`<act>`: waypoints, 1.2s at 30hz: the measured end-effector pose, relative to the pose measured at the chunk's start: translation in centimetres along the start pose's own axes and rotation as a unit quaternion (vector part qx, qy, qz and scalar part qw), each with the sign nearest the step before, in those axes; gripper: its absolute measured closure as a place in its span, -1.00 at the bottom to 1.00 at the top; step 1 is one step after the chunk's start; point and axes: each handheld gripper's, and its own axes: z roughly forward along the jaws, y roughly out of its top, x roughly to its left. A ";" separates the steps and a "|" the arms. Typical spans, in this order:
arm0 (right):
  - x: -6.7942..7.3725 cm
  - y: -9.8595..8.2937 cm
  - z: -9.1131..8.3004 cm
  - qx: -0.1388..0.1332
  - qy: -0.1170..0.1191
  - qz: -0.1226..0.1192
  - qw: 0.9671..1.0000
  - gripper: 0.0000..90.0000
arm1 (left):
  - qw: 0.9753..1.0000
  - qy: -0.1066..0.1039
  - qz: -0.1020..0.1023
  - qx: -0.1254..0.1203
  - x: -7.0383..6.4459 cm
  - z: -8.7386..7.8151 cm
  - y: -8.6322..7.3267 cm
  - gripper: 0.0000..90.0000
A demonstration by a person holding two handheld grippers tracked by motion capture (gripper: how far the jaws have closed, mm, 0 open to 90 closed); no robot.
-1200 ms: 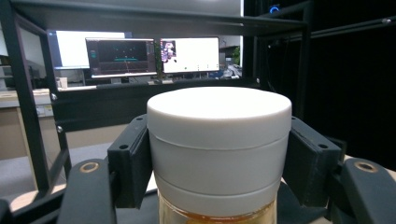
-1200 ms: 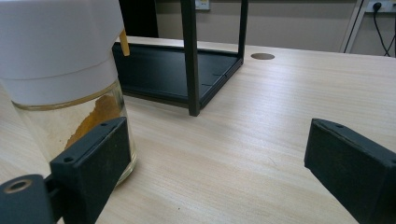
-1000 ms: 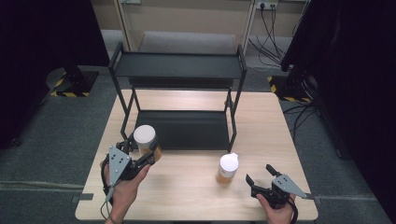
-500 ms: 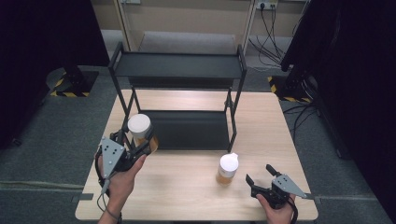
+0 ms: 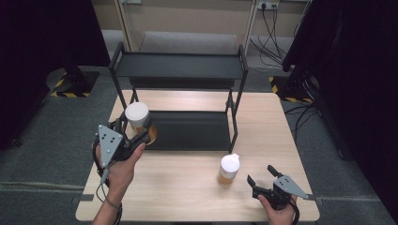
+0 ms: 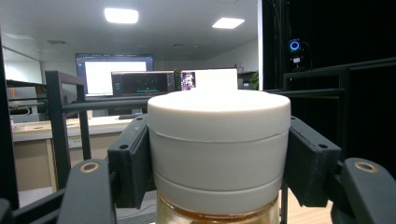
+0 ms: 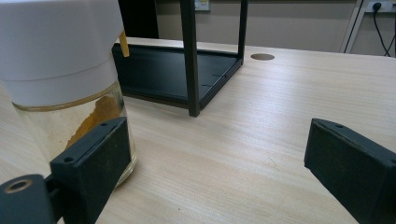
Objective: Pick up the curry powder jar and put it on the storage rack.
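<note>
The left tool [image 5: 133, 136] is clamped on a white-capped jar [image 5: 137, 116], jaws squeezing the cap from both sides, as the left gripper view shows close up [image 6: 218, 149]. The jar stands upright, held off the worktop [image 5: 187, 197] at the front left corner of the black rack [image 5: 180, 70], and the rack's lower tray [image 5: 192, 131] lies just ahead and to the right of it. That's the line that matters: forward and inward to land it on a shelf. Over on the right, the right tool [image 5: 263, 176] rests on the worktop with jaws spread wide, a second jar [image 5: 228, 168] just to its left, untouched.
</note>
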 end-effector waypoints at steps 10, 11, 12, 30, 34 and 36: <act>0.0 0.0 0.0 -0.001 0.000 0.001 1.000 -0.83 | 1.000 0.009 -0.003 -0.015 0.0 1.4 1.2 -0.25; 0.0 0.0 0.0 -0.001 0.000 0.001 1.000 -0.83 | 1.000 0.010 -0.003 -0.016 0.1 1.5 1.4 -0.25; 0.0 0.0 0.0 -0.001 0.000 0.001 1.000 -0.83 | 1.000 0.011 -0.003 -0.017 0.1 1.6 1.5 -0.25; 0.0 0.0 0.0 0.000 0.001 -0.002 1.000 -0.83 | 0.999 0.018 -0.006 -0.029 0.9 4.3 4.7 -0.25; 0.0 0.0 0.0 0.000 0.001 -0.002 1.000 -0.83 | 0.999 0.020 -0.006 -0.033 1.1 5.0 5.5 -0.25; -0.1 0.0 0.0 0.000 0.002 -0.001 1.000 -0.83 | 0.999 0.021 -0.003 -0.034 1.2 5.4 5.9 -0.25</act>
